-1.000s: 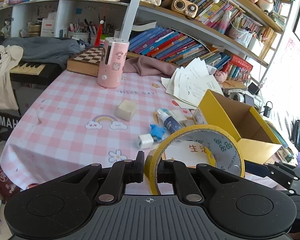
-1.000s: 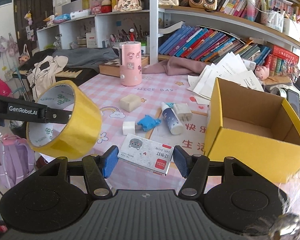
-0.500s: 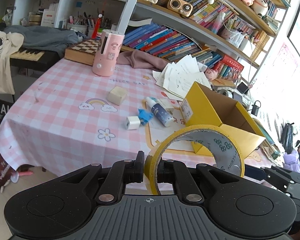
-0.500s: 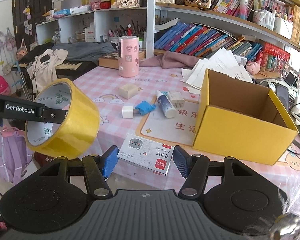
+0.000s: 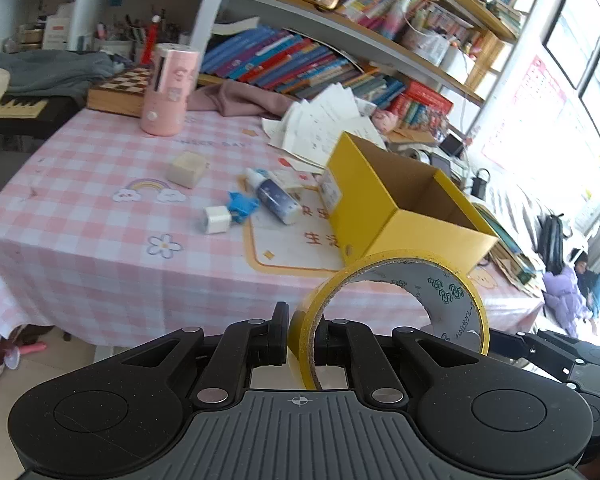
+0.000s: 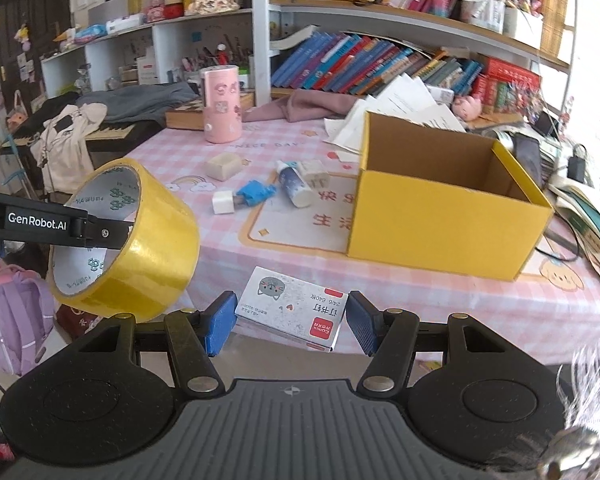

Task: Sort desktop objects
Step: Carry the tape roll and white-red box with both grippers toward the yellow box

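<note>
My left gripper [image 5: 302, 332] is shut on the wall of a yellow tape roll [image 5: 448, 300], held upright off the table's front edge. In the right wrist view the same tape roll [image 6: 152, 248] hangs at the left on a left finger [image 6: 40, 224]. My right gripper [image 6: 290, 320] is shut on a small white staple box [image 6: 292, 310] with a cat picture, its blue pads against the box's two ends. An open yellow cardboard box [image 6: 440, 220] stands on the pink checked table [image 6: 300, 272], ahead and to the right of both grippers.
Left of the yellow box lie a glue bottle [image 6: 294, 186], a blue clip [image 6: 254, 194], a white cube [image 6: 224, 202] and a beige block [image 6: 222, 166]. A pink cylinder [image 6: 221, 110] stands further back. Loose papers and bookshelves line the far side.
Both grippers have drawn back from the table, past its front edge, so the table and yellow box look smaller and further off. Tape roll and staple box stay gripped.
</note>
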`<action>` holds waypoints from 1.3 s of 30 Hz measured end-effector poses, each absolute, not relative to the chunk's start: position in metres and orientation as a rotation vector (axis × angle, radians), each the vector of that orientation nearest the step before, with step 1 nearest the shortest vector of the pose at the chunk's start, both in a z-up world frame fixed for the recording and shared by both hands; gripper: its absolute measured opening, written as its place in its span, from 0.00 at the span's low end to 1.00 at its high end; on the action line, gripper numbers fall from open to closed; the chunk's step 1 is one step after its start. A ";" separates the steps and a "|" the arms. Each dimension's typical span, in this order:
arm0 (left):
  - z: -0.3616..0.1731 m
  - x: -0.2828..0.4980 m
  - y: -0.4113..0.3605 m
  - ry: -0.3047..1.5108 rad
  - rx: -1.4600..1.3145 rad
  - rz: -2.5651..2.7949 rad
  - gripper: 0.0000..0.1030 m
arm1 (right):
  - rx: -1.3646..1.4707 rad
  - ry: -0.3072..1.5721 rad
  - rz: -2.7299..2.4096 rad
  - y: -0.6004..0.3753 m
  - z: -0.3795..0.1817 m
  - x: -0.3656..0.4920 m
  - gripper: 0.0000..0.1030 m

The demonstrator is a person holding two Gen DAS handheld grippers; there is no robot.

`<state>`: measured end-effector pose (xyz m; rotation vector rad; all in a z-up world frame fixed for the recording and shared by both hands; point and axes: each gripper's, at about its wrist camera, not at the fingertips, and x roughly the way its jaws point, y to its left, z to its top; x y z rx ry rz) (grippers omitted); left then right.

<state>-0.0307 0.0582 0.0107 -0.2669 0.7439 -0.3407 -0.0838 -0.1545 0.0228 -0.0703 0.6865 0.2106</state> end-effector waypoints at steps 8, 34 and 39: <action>0.008 -0.022 0.023 0.771 -0.222 -0.465 0.08 | -0.028 0.702 0.089 -0.181 0.021 -0.100 0.56; 0.012 0.005 -0.046 0.768 -0.137 -0.690 0.08 | 0.027 0.684 -0.139 -0.233 0.026 -0.112 0.56; 0.014 0.010 -0.047 0.757 -0.127 -0.690 0.08 | 0.027 0.683 -0.133 -0.234 0.027 -0.101 0.56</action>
